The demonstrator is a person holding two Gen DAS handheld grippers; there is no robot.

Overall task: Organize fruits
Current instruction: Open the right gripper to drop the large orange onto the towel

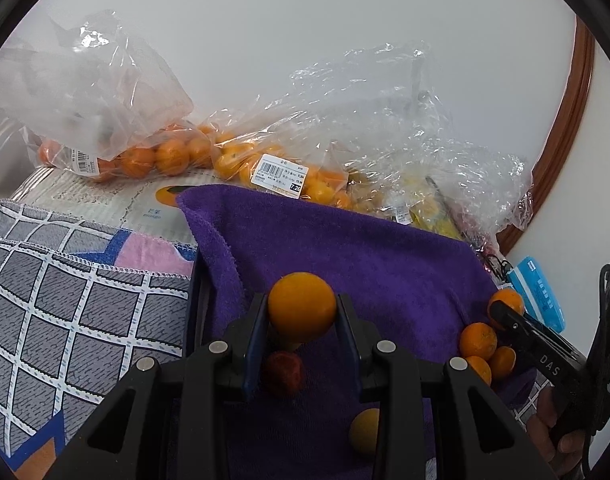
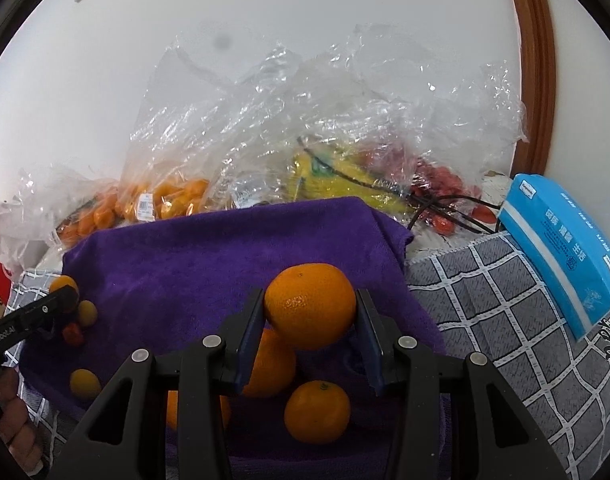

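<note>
Left gripper (image 1: pixel 302 322) was clamped on small smooth orange fruit (image 1: pixel 302 306), held above purple towel (image 1: pixel 365 248). Dark red fruit (image 1: pixel 284 374) and yellowish one (image 1: pixel 365 431) sat on towel right under it. Right gripper (image 2: pixel 309 326) was squeezing bigger orange (image 2: pixel 309 305), lifted over same towel; three more oranges (image 2: pixel 317 411) lay below, kinda bunched together. Crinkly clear bags of citrus (image 1: pixel 173 156) piled behind towel by wall. Blue tissue pack (image 2: pixel 561 252) sat off to right on checked cloth (image 2: pixel 505 304).
</note>
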